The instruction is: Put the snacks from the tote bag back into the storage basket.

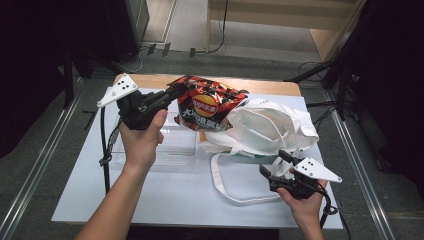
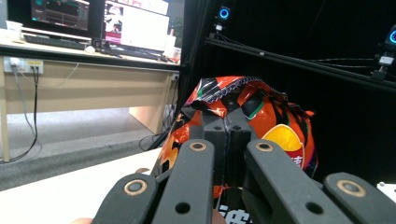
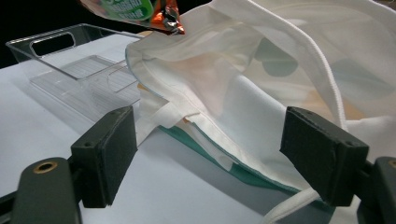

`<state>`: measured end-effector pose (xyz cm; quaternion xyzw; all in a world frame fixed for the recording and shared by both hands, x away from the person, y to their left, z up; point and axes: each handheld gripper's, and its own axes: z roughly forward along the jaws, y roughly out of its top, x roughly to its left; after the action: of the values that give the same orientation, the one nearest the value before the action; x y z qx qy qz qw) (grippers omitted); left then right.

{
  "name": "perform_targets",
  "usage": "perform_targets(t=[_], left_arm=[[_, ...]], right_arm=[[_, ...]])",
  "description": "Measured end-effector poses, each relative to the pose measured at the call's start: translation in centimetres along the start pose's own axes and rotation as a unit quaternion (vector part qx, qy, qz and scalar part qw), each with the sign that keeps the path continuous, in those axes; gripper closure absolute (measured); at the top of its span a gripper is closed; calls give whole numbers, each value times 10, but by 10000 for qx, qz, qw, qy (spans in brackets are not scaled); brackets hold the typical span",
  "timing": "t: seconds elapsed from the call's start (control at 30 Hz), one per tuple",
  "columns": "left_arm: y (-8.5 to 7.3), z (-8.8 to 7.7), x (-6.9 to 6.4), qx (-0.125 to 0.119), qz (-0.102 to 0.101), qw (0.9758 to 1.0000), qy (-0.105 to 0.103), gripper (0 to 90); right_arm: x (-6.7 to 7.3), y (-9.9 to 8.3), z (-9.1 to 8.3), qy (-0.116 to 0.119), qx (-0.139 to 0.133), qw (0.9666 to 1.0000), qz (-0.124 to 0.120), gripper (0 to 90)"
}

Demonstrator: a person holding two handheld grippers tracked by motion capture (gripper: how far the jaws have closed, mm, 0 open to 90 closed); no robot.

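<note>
Two grippers in play, one loaded, one empty. Left gripper (image 1: 176,95): jaws clamped tight on the top edge of the chip bag (image 1: 209,104), crimped seal pinched right between the pads. In the left gripper view the bag (image 2: 261,121) sits dead ahead of the jaws, hanging down past them, orange-red foil with a round yellow logo. From the high view the bag is lifted off the table (image 1: 165,200), held tilted over the far middle of it, its lower end just above the mouth of the white tote bag (image 1: 265,130) and beside the clear plastic tray (image 1: 172,142). Can't tell if the bag's bottom touches the tote.

Right gripper (image 1: 274,165): jaws wide apart, nothing held. It sits low at the near right of the table, pointing at the tote. In the right gripper view the tote (image 3: 261,93) lies ahead, between the two pads, rim and a green lining edge closest; pads clear of the cloth on both sides. Tote's strap (image 1: 220,185) loops loose on the table toward the near edge. Tray (image 3: 79,65) sits left of the tote in that view, a corner of the chip bag (image 3: 163,16) overhanging at the top.
</note>
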<state>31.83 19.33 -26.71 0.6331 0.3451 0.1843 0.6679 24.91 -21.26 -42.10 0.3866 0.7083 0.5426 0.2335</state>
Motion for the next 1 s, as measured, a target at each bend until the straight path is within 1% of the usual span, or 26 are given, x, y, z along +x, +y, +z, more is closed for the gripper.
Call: perform_targets(t=[0.13, 0.2, 0.27, 0.3, 0.37, 0.6, 0.73, 0.87, 1.0], left_arm=[[0, -6, 5, -18, -20, 10000, 93, 900], [-1, -9, 7, -9, -12, 9999, 124, 900], [-1, -12, 8, -26, -48, 9999, 136, 900], [-1, -14, 9, -32, -28, 9999, 161, 900], [0, -18, 11, -62, -58, 9998, 183, 900], [1, -34, 18, -148, -66, 9994, 307, 900], [0, -42, 24, -189, -127, 9990, 382, 900], [-3, -48, 28, -185, -108, 9987, 453, 900], [-5, -55, 33, -212, -155, 9984, 502, 900]], right_arm=[[1, 0, 1, -5, 19, 10000, -37, 193], [2, 0, 2, 0, 42, 10000, -40, 193], [2, -1, 2, -3, 46, 10000, -54, 193], [2, -1, 3, -10, 51, 10000, -61, 193], [3, -1, 3, -11, 56, 10000, -69, 194], [3, -1, 4, -17, 71, 10000, -58, 193], [4, -1, 4, -16, 59, 10000, -37, 193], [4, -2, 6, -28, 67, 10000, -61, 193], [4, -2, 6, -35, 96, 9999, -64, 193]])
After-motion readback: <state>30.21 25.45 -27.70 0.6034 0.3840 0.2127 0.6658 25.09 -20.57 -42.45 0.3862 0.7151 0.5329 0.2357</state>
